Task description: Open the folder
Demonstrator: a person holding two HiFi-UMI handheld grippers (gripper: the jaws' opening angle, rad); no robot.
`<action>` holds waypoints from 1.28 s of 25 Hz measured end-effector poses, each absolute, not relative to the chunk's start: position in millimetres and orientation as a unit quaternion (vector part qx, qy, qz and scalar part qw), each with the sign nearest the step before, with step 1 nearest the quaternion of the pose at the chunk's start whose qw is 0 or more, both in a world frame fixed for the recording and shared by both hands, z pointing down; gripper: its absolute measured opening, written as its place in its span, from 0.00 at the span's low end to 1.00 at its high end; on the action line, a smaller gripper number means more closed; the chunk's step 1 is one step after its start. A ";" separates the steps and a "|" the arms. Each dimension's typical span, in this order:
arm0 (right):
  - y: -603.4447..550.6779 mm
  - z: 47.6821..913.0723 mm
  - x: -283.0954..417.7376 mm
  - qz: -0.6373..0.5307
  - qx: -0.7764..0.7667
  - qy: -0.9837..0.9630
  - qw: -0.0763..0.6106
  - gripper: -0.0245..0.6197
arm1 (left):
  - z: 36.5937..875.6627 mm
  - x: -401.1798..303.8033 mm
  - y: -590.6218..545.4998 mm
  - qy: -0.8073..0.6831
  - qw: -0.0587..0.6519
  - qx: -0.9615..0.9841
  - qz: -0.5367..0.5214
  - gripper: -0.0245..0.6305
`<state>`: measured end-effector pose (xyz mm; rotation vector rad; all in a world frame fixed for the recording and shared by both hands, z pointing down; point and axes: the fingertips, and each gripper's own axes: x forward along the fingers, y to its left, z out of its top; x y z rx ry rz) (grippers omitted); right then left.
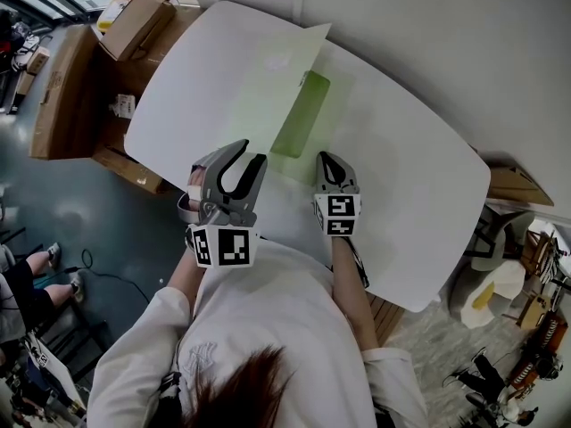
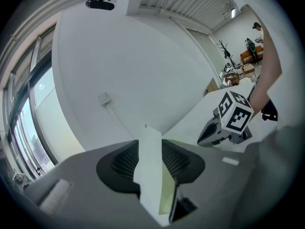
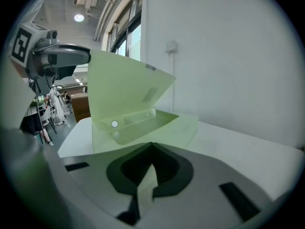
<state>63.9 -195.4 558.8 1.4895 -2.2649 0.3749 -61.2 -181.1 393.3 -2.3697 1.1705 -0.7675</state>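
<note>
A pale green translucent folder (image 1: 268, 83) lies on the white table (image 1: 419, 194), its front cover (image 3: 124, 82) raised steeply and a darker green inner pocket (image 1: 302, 114) showing. My left gripper (image 1: 239, 169) is shut on the near edge of the raised cover (image 2: 150, 168), and its jaws (image 3: 78, 56) hold that edge up at the left of the right gripper view. My right gripper (image 1: 330, 166) sits low at the folder's near right, shut on the thin edge of the back sheet (image 3: 145, 187) that rests on the table. The right gripper (image 2: 204, 137) also shows in the left gripper view.
Cardboard boxes (image 1: 62, 92) stand on the floor left of the table, with another box (image 1: 134, 20) at the back left. A chair (image 1: 500, 270) is off the table's right end. A white wall with a socket (image 3: 170, 46) runs behind. A seated person's legs (image 1: 31, 279) are at far left.
</note>
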 end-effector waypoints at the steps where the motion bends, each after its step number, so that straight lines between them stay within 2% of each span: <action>1: -194.7 559.2 65.6 0.135 0.534 -0.810 0.202 0.05 | 392.1 -61.7 -181.4 0.422 0.195 -0.843 -0.272 0.28; 26: -198.6 560.0 62.9 0.137 0.533 -0.810 0.204 0.05 | 373.3 -134.4 -210.4 0.562 0.101 -0.793 -0.213 0.23; 32: -197.1 560.0 62.8 0.138 0.534 -0.809 0.201 0.05 | 373.9 -142.6 -213.9 0.578 0.098 -0.782 -0.209 0.14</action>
